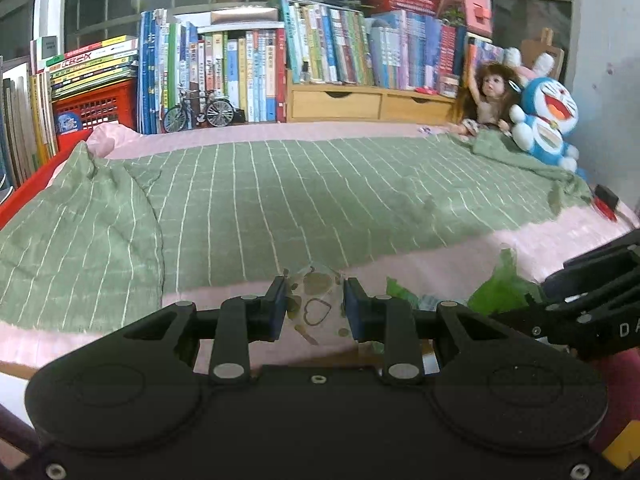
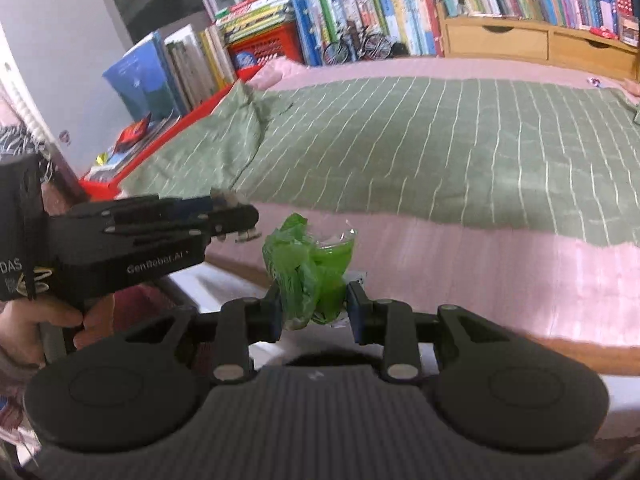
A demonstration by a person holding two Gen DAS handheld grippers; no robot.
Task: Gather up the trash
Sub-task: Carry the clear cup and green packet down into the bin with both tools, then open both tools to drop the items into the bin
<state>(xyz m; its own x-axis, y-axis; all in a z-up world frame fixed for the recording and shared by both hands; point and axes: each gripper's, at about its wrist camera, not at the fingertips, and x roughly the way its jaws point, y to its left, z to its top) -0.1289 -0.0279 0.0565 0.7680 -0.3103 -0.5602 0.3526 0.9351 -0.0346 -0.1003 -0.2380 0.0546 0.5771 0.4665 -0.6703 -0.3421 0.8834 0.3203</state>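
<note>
Clear crinkled plastic wrapper printed with brown hearts sits pinched in the left gripper jaws above the pink bed edge; the right gripper jaws clamp a crumpled green plastic bag.

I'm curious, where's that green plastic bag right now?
The green plastic bag is clamped in the right gripper, over the bed's pink sheet edge, beside the left gripper.

both wrist cameras sit low behind their own fingers, tilted down across the bed toward the bookshelf. the right view angles leftward, catching the left gripper close by. both share the green blanket.
</note>
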